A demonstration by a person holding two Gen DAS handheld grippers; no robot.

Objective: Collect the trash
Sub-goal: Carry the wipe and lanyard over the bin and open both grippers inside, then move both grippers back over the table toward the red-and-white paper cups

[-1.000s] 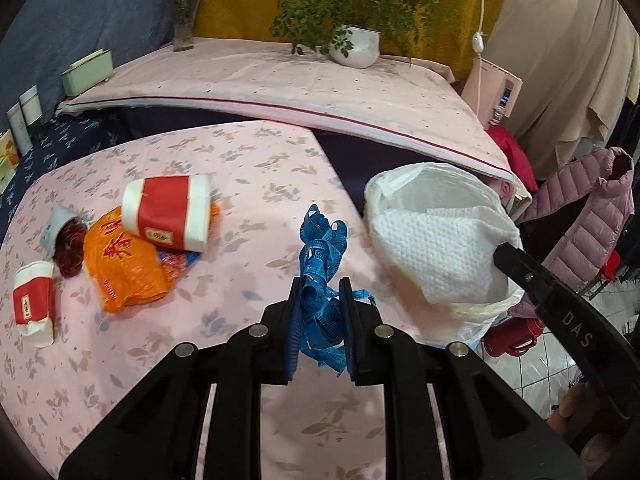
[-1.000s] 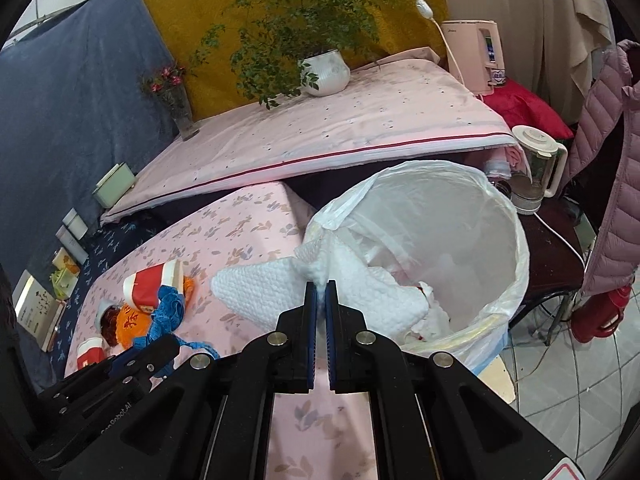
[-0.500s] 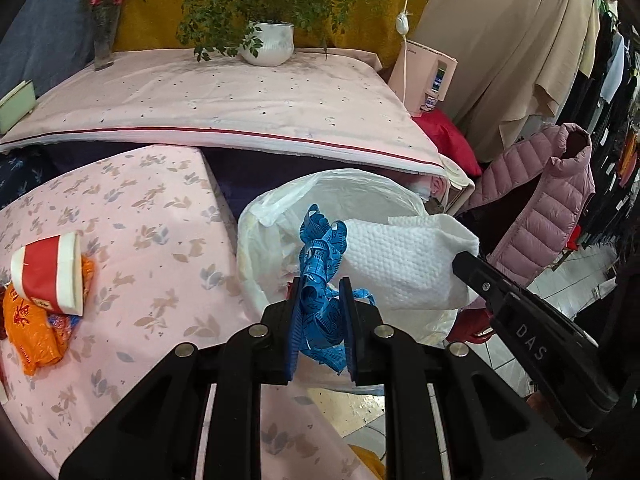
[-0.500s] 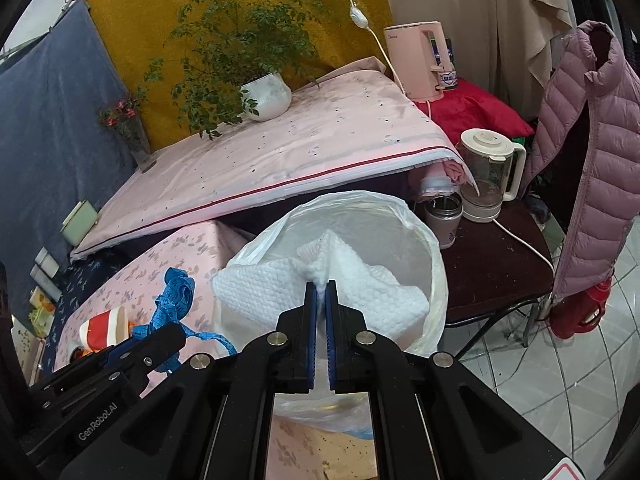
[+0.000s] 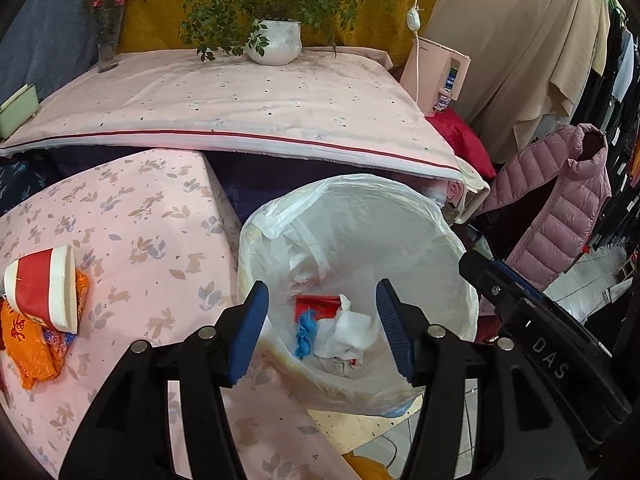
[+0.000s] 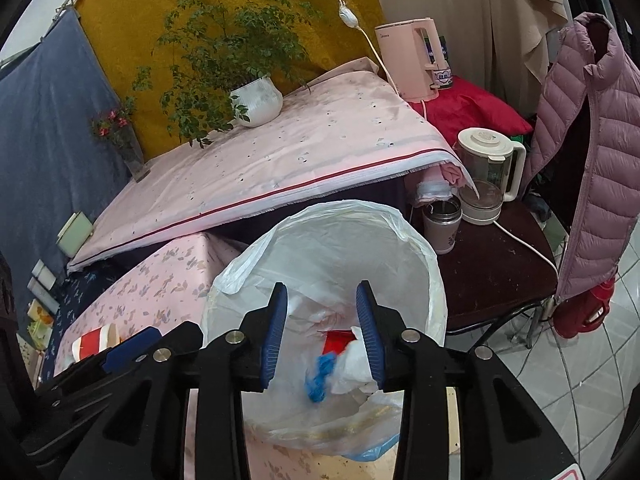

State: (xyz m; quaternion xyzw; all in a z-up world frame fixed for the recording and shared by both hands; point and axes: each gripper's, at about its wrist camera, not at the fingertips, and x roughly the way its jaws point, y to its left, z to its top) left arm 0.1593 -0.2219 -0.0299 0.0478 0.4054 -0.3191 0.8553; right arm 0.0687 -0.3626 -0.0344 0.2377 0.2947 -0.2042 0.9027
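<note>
Lined bin (image 5: 436, 240) holds blue cord (image 5: 305, 332), white tissue (image 5: 352, 330) — red scrap (image 5: 316, 305).

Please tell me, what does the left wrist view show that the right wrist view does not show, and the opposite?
Only the left wrist view shows the orange snack bag on the floral table, under the red-and-white paper cup.

Only the right wrist view shows the glass kettle and the pink tumbler on the dark side table.

Both show the lined trash bin, with blue tape and a white tissue inside, and the potted plant. Both grippers are opening, nothing between their jaws.
</note>
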